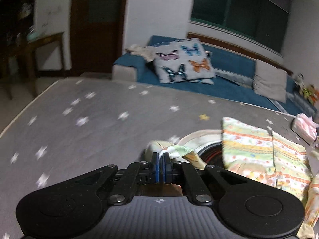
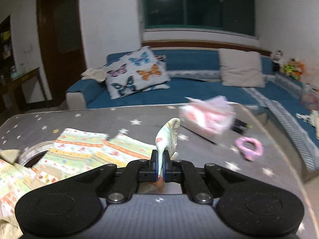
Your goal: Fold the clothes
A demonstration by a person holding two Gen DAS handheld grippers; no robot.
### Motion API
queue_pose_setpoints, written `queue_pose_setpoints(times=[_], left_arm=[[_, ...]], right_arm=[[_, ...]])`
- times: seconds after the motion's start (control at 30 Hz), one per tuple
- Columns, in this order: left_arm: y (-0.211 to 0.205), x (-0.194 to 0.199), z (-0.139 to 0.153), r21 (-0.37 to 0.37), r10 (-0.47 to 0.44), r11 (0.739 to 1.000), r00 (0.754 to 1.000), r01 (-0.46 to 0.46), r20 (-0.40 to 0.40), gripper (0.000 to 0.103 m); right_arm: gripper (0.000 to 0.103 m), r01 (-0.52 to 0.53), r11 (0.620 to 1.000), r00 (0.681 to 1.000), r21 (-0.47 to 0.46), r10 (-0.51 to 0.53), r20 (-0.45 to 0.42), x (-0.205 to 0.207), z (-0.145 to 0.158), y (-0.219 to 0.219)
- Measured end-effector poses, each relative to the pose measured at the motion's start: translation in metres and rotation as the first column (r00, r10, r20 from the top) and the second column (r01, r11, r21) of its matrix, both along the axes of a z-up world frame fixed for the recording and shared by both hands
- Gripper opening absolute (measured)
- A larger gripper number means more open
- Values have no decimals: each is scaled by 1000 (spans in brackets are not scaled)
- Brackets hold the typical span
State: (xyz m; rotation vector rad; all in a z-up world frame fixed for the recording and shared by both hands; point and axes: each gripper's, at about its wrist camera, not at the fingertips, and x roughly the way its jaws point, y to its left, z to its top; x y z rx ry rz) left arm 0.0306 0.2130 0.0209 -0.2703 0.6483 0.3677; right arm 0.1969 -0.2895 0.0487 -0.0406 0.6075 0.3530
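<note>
A small garment point(image 1: 259, 153) with yellow, orange and green stripes lies rumpled on the grey star-print table point(image 1: 99, 129), its pale neck opening point(image 1: 201, 139) facing up. My left gripper point(image 1: 160, 157) is shut at the garment's left end, and a greenish fold of the cloth comes off its tips to the right. In the right wrist view the garment point(image 2: 89, 149) spreads to the left. My right gripper point(image 2: 161, 159) is shut on a ribbed cuff point(image 2: 171, 131), which sticks up between the blue pads. Both views are motion-blurred.
A folded pink cloth pile point(image 2: 207, 117) sits at the table's far right, also in the left view as the pink pile point(image 1: 305, 127). Close to it lie a pink ring point(image 2: 249, 147) and a small black object point(image 2: 241, 127). Behind the table is a blue sofa point(image 2: 179, 91) with a butterfly pillow point(image 2: 135, 71).
</note>
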Motion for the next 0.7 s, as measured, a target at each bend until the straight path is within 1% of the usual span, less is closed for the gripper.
queue_pose_setpoints(times=[0.03,0.1,0.2,0.27,0.33,0.37,0.43,0.53,0.57,0.6,0.63,0.67,0.7], left_arm=[[1,-11,-2,-2,11,1000,1000,-11,-2,2],[2,-31,-5,16,43,999,999,-43,-6,0],[9,-55,-9,-11,71,997,997,-72,-9,0],[12,-60,-12,9,85,996,996,-85,-36,0],[14,-63,-12,7,78,997,996,-77,-47,0],[13,-64,-11,6,70,998,996,-70,-48,1],[9,-63,-8,25,48,999,998,-47,-44,2],[1,-55,-1,57,25,998,999,-23,-32,3],[-2,-51,0,67,13,998,999,-11,-30,6],[-6,-47,1,77,0,997,1000,2,-28,16],[-9,-43,2,87,-13,996,1000,16,-27,23],[-13,-38,3,98,-27,995,999,29,-26,37],[-16,-34,4,108,-40,993,999,42,-24,44]], right_arm=[[3,19,1000,1000,2,-19,-2,-7,-1,-12],[3,57,998,998,-3,-57,-11,-22,-7,-33],[4,113,993,992,-17,-114,-62,-39,-25,-61],[9,147,989,981,-33,-150,-121,-44,-42,-76],[11,181,982,966,-51,-187,-179,-48,-59,-90],[13,199,978,957,-58,-207,-201,-51,-66,-96],[21,229,971,947,-70,-239,-213,-55,-73,-103],[25,255,963,946,-84,-267,-186,-58,-70,-106],[31,263,961,946,-84,-274,-174,-57,-67,-107],[34,271,959,946,-81,-281,-162,-57,-64,-108],[39,276,958,946,-79,-285,-152,-55,-62,-109],[40,277,958,947,-79,-286,-146,-53,-62,-109],[40,276,958,948,-81,-285,-145,-50,-63,-109]])
